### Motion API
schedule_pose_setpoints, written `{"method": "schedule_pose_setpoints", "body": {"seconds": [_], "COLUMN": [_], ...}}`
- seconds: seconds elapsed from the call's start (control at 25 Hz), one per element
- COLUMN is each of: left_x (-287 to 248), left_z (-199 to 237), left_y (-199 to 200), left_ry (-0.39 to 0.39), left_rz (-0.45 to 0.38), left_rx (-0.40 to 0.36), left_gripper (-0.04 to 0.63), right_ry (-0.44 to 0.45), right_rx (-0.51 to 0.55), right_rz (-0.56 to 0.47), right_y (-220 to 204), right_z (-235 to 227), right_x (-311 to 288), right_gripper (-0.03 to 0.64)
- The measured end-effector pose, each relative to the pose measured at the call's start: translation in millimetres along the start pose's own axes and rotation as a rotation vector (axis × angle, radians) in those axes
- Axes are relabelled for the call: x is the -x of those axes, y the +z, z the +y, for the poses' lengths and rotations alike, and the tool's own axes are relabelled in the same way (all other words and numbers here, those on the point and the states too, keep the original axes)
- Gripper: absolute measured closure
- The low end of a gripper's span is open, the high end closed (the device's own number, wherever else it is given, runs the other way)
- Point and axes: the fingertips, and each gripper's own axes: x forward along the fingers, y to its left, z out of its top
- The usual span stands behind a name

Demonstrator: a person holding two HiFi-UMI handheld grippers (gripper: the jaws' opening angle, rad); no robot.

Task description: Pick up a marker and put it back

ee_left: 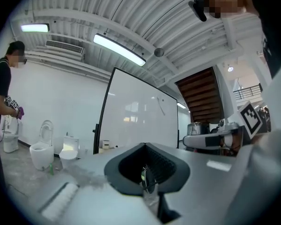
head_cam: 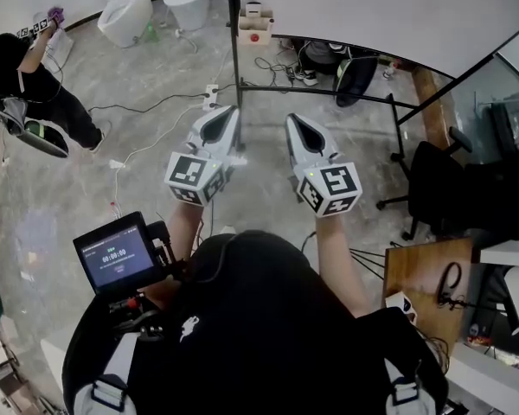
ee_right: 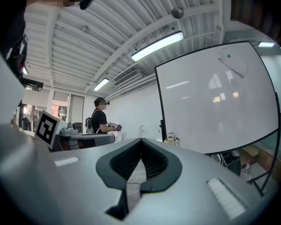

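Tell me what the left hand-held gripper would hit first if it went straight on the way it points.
Most likely the whiteboard, which stands straight ahead of the left hand-held gripper. Only bare floor shows in between, though how far off the board stands is hard to judge.

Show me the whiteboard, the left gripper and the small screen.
whiteboard (ee_right: 215, 93), right gripper view, its white face.
left gripper (head_cam: 228, 115), head view, between its fingertips.
small screen (head_cam: 115, 256), head view, centre of the display.
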Motion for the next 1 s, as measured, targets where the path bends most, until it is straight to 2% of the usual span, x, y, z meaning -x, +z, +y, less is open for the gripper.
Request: {"method": "schedule_pose_setpoints", "body": {"seconds": [0.16, 0.52, 0.8, 1.0], "left_x": [4.6, -1.2, -7.1, -10.0], "left_z": [-2.7, -1.5, -35.6, -42.9], "left_y": [-6.5, 11.5, -0.7, -3.2], "left_ry": [0.001, 0.024, 0.049, 0.057], "left_rz": [0.009, -0.007, -0.014, -0.005], "left_rx": [0.009, 0.01, -0.007, -0.011], "left_gripper": [0.591, 0.591, 0.591, 0.591], "right_ry": [-0.014, -0.014, -0.008, -0.003], "right_rx": [-0.021, -0.032, -0.027, -0.033], "right_rz": [0.009, -0.01, -0.009, -0.008], "right_y": [-5.7, 9.8, -0.5, 0.2], "right_z": [0.7, -3.2, -21.9, -28.8], "right_x": [6.0, 4.1, 30.7, 30.7], "right_gripper": [0.612, 0.612, 0.612, 0.612]}}
